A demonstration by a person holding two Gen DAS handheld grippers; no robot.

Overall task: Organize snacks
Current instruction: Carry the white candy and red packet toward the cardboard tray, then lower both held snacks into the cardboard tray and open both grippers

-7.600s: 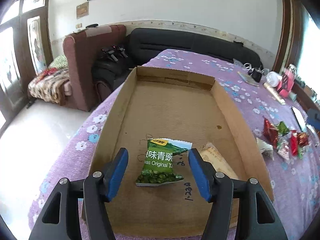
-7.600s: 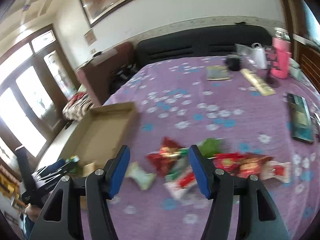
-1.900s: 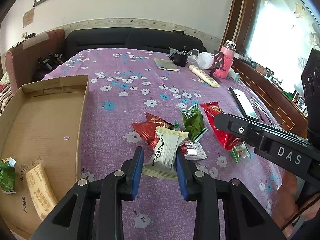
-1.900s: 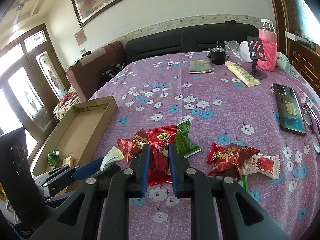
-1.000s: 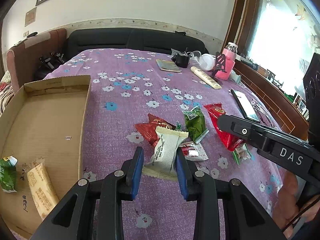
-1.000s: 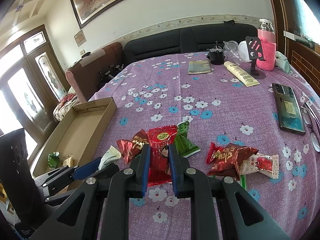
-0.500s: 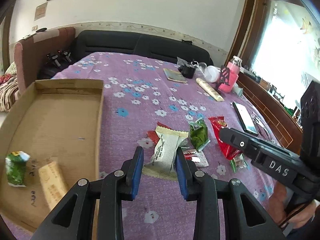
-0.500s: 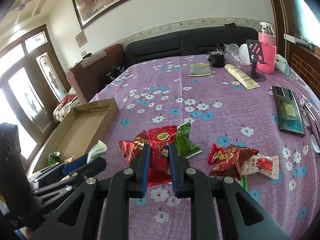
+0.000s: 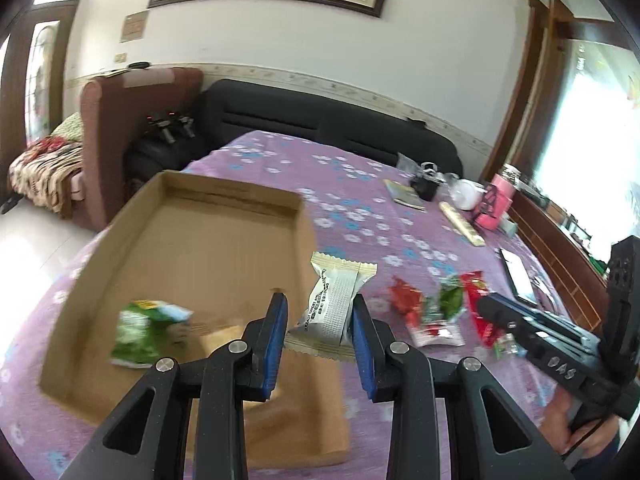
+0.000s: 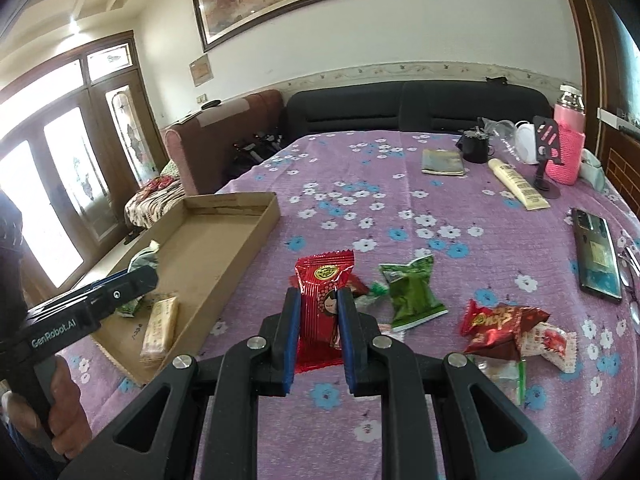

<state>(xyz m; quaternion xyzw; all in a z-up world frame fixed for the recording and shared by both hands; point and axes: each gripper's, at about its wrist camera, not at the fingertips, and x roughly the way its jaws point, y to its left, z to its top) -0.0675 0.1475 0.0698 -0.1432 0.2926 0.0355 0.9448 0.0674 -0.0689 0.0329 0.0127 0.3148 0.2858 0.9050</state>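
Note:
My left gripper (image 9: pixel 318 304) is shut on a white snack packet (image 9: pixel 334 304) and holds it in the air over the right wall of the cardboard box (image 9: pixel 224 236). A green pea packet (image 9: pixel 146 330) and a beige bar lie in the box. My right gripper (image 10: pixel 318 300) is shut on a red snack packet (image 10: pixel 322 300) above the purple flowered tablecloth. Loose snacks lie beside it: a green packet (image 10: pixel 412 292), a red packet (image 10: pixel 498 326) and a white-red packet (image 10: pixel 550 344). The box (image 10: pixel 216 248) with the beige bar (image 10: pixel 160 326) shows at the left of the right wrist view.
A phone (image 10: pixel 596 254), a tube (image 10: pixel 516 184), a booklet (image 10: pixel 442 162), a black cup (image 10: pixel 476 146) and a pink bottle (image 10: pixel 568 148) sit at the table's far right. A black sofa (image 10: pixel 400 108) and a brown armchair (image 10: pixel 224 136) stand behind the table.
My left gripper has swung left with the white packet, from over the snack pile to over the box's right wall. My right gripper stays put, holding the red packet.

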